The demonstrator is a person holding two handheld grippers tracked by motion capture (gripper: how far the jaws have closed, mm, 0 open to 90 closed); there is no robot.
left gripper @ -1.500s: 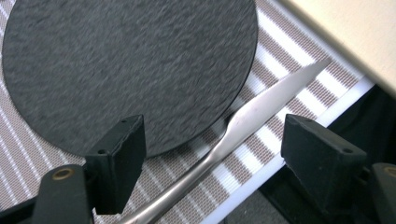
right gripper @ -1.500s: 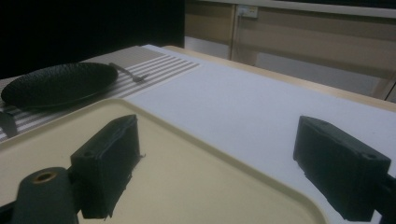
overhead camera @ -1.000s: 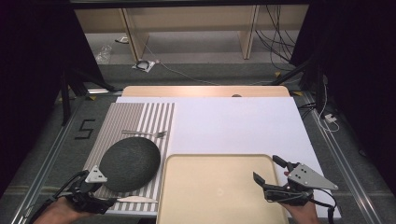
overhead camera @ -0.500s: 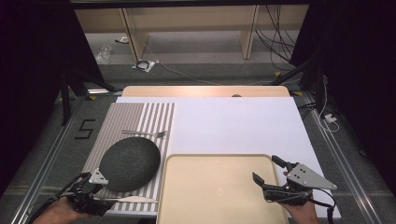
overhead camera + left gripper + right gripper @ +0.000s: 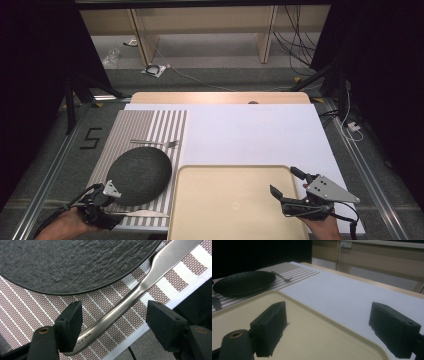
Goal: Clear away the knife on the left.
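Knife (image 5: 117, 312) handle lies flat on the striped placemat (image 5: 30, 307), just beside the near rim of the dark plate (image 5: 70, 262), and sits between the jaws of the left gripper (image 5: 113, 320). Its long axis runs slantwise across the gap, from beside the left-hand pad up past the plate's edge, so the pads would meet the handle at an angle, not square across it. Neither pad presses on the steel; the jaws stand fairly wide and have just been closing around the handle. From above, the left gripper (image 5: 102, 202) sits at the plate's near-left edge, far nearer the knife than the right gripper (image 5: 289, 186), which hangs wide open and empty over the beige tray (image 5: 225, 200) to the plate's right. Compared with a second ago, the left hand has crept slightly and nothing else has shifted.
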